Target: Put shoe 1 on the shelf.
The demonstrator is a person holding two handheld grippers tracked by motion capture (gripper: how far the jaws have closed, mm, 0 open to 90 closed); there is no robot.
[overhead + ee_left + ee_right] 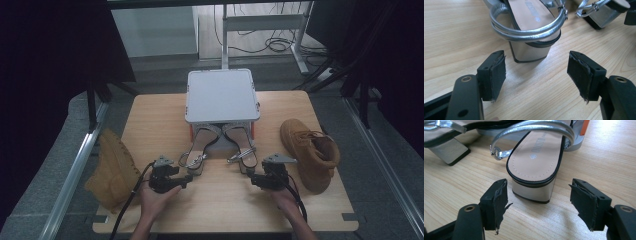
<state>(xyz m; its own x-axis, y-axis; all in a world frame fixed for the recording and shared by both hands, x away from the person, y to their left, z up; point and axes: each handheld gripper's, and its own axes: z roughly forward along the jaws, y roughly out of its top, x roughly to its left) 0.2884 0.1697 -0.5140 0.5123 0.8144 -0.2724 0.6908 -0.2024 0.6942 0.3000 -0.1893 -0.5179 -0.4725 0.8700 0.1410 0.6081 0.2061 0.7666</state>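
2 sandals (pixel 220 145) side by side at table (pixel 160 115) centre, toes under a raised tray (pixel 222 95) behind them, 1 boot (pixel 310 152) right, 1 boot (pixel 112 172) at left edge, grippers before the heels.

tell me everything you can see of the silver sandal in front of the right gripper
The right sandal is a silver block-heeled shoe with a tan insole edged in black, faint print on it, and a looped metallic ankle strap with a small buckle. It stands upright on the wooden table, heel toward the person, its toe under the raised white box, beside its twin. The right gripper has open jaws standing either side of the heel, not touching it.
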